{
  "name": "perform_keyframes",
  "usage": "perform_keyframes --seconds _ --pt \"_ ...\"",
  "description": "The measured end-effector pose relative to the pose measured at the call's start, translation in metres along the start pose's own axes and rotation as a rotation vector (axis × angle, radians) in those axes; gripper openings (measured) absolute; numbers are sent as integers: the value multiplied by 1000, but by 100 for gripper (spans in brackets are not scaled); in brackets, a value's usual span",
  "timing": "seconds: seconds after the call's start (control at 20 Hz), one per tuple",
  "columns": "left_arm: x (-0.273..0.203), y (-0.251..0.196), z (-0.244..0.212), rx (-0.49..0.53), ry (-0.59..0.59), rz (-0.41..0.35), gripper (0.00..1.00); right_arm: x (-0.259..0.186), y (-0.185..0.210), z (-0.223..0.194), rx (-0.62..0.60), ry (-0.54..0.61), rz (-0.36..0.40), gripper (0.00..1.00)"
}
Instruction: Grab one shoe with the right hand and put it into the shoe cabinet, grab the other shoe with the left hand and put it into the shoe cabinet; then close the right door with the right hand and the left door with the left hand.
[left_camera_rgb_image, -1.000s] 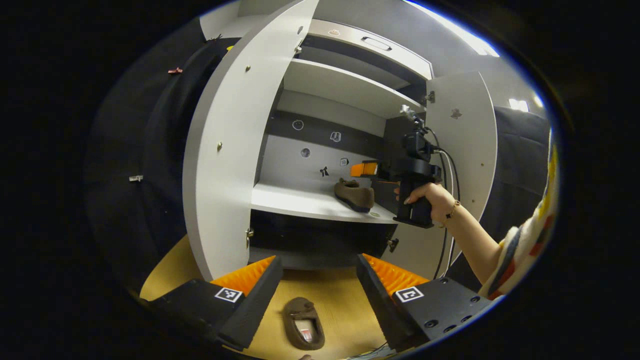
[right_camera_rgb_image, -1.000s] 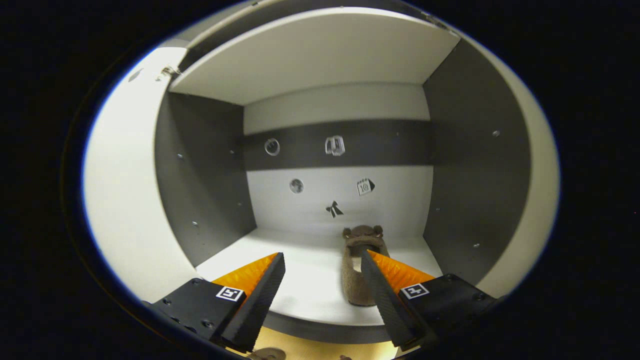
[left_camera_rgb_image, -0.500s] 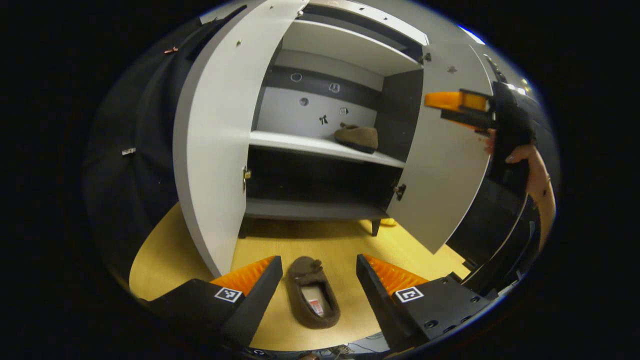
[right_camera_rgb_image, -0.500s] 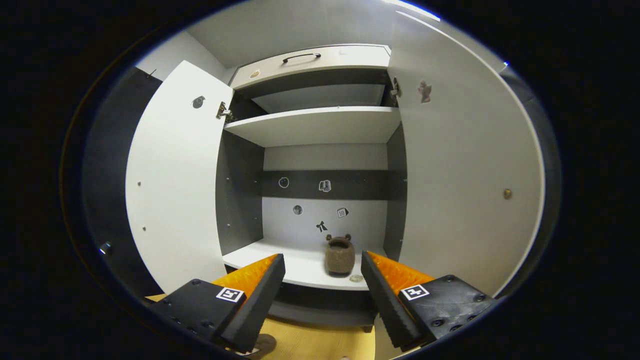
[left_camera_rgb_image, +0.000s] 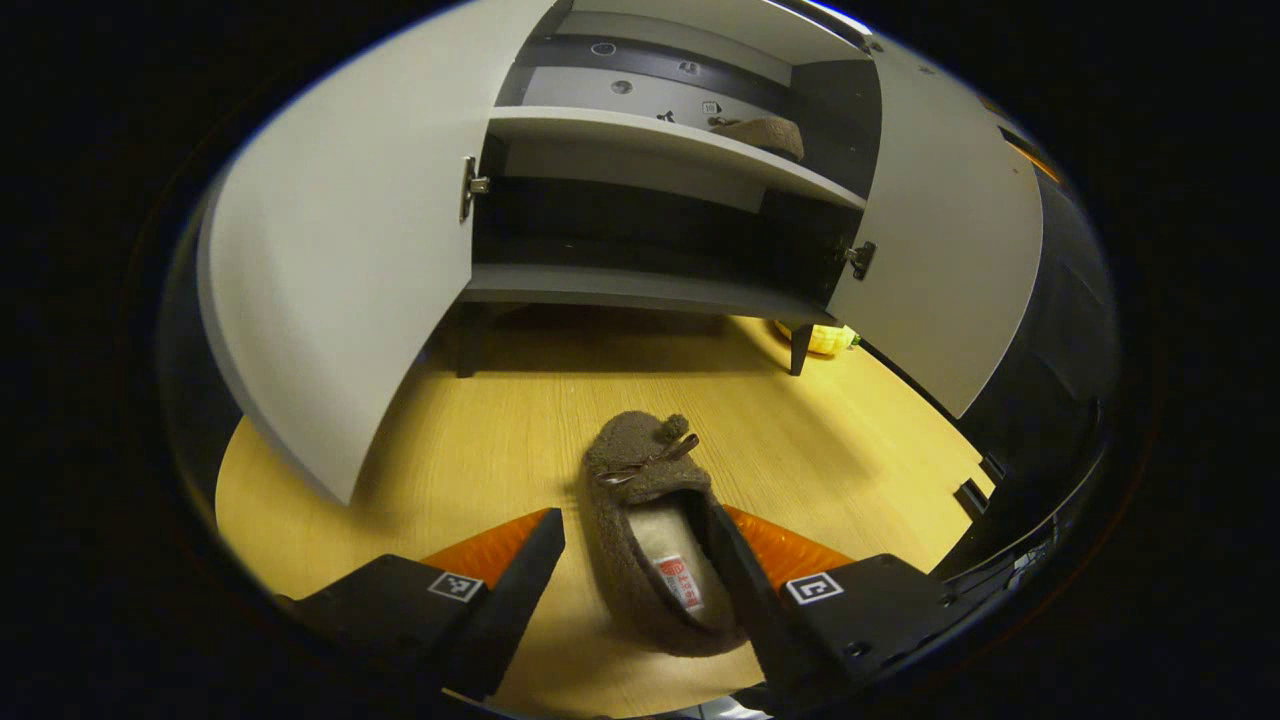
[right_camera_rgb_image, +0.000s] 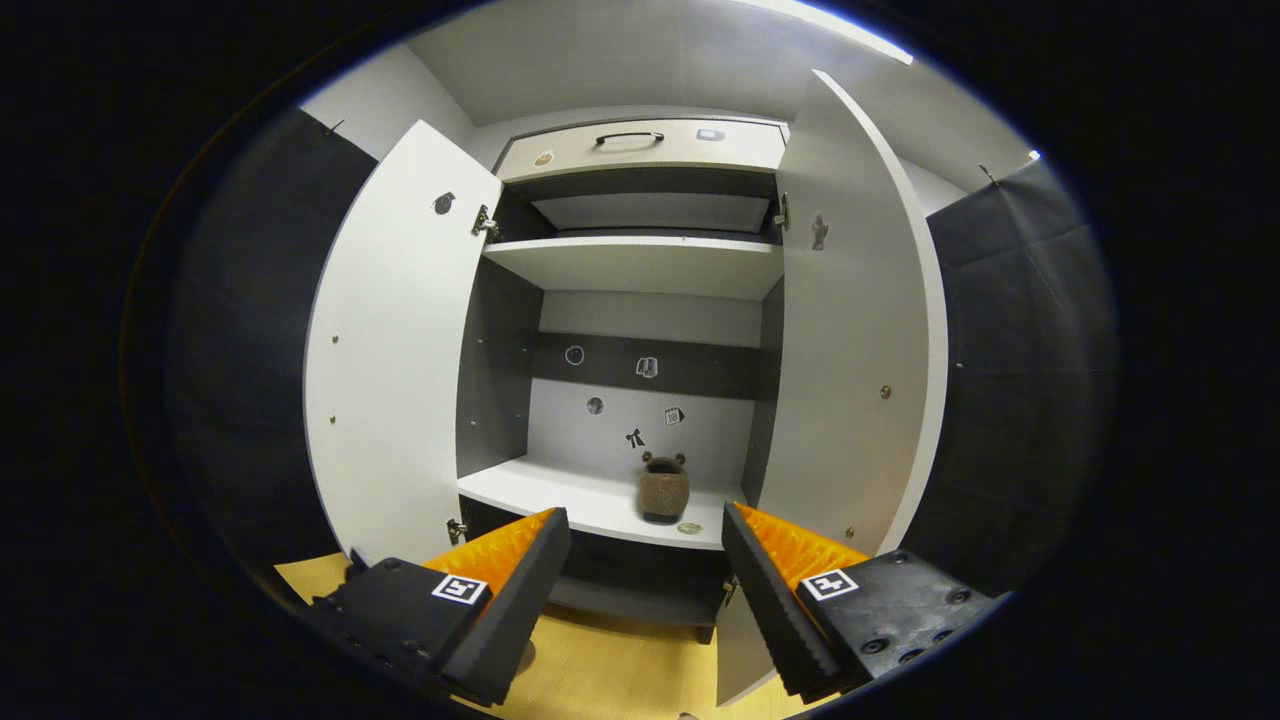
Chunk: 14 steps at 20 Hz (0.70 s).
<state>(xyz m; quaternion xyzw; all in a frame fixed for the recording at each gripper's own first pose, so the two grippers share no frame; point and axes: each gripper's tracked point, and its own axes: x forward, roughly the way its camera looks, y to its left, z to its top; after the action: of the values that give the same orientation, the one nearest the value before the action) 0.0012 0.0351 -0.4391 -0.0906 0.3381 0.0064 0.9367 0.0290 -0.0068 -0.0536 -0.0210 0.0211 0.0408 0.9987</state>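
Fuzzy brown slipper (left_camera_rgb_image: 650, 540) on woodgrain floor (left_camera_rgb_image: 480, 450)

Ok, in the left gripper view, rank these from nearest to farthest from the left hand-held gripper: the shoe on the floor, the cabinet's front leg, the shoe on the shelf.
1. Floor shoe, between the left hand-held gripper's fingers.
2. Front leg, right of centre.
3. Shelf shoe, up inside the cabinet.

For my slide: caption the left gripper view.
Open left gripper straddles a brown shoe on the floor before the open cabinet.
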Motion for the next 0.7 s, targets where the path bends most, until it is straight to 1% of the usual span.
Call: perform_keyframes --seconds 0.1,0.25,0.4,0.6,0.7 --pt "16 9 -6 -8 12 30 93 -1 1 -1 -3 10 9 98" --pt "34 20 -18 14 40 70 94 -4 5 -2 -20 25 34 98" --pt "38 21 -29 14 77 68 93 -5 7 -4 -14 30 53 98" --pt "43 28 -28 21 73 98 92 -1 6 -11 -15 52 71 98" --pt "48 28 -29 26 80 96 90 2 8 -15 -8 62 85 98"
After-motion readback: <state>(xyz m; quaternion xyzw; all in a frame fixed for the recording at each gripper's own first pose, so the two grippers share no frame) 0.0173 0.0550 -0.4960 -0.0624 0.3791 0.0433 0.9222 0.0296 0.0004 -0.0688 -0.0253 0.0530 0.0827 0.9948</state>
